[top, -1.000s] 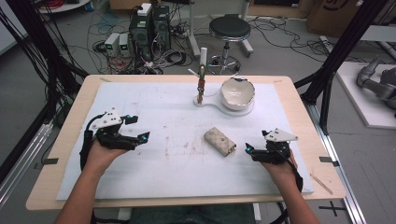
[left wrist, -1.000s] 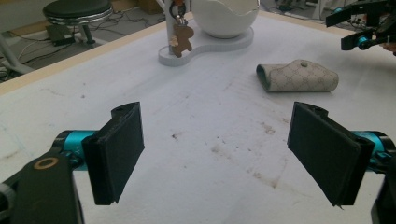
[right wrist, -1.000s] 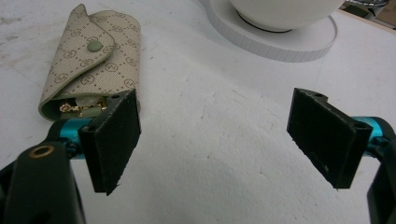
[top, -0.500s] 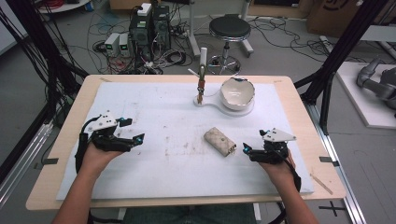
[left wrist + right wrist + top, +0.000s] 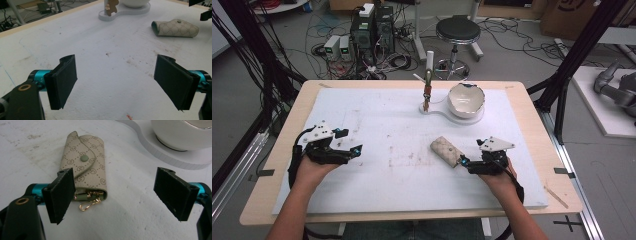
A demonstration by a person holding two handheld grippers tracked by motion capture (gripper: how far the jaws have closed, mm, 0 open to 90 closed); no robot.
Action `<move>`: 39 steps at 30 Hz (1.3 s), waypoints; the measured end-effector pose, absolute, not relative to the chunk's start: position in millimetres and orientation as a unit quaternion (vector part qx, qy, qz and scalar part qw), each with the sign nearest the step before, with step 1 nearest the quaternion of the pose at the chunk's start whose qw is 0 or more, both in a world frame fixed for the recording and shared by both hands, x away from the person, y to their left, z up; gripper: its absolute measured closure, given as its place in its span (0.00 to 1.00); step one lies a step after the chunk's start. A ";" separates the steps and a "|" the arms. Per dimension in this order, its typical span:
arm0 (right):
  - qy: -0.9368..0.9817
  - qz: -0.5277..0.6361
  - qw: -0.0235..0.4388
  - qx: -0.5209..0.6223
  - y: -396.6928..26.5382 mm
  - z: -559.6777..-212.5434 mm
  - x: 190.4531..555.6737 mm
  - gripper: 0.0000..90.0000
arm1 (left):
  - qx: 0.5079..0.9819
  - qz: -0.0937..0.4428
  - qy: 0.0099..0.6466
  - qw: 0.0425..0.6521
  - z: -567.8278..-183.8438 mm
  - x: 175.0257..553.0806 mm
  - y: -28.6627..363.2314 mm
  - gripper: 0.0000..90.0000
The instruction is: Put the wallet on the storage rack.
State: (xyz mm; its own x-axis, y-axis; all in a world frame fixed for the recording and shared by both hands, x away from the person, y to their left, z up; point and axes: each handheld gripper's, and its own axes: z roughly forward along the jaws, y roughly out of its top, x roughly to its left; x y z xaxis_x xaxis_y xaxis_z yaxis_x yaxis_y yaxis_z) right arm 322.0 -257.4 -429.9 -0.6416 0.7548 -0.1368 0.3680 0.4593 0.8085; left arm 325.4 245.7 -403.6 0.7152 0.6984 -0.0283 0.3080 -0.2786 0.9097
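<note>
Right gripper (image 5: 116, 195) sat with jaws spread wide, holding nothing. Beige monogram-patterned fabric key pouch with snap flap (image 5: 85, 170) lay flat on white foam mat (image 5: 382, 125) just ahead of its left jaw, gold clasp end nearest, possibly touching jaw, hard to tell. White ceramic bowl on white stand (image 5: 185, 132) farther ahead, right of jaws. Left gripper (image 5: 116, 82) also wide, empty, pouch well apart ahead-right.
</note>
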 end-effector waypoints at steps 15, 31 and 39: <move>0.837 0.390 0.208 0.322 -227.9 -436.7 332.5 0.20 | 0.774 0.197 0.339 0.497 -407.6 317.9 256.1 0.21; 0.858 0.358 0.185 0.320 -214.2 -448.9 338.8 0.20 | 0.776 0.193 0.341 0.494 -409.4 318.1 257.1 0.21; 0.866 0.336 0.169 0.329 -211.8 -453.5 343.0 0.20 | 0.777 0.192 0.343 0.492 -411.2 318.6 255.5 0.21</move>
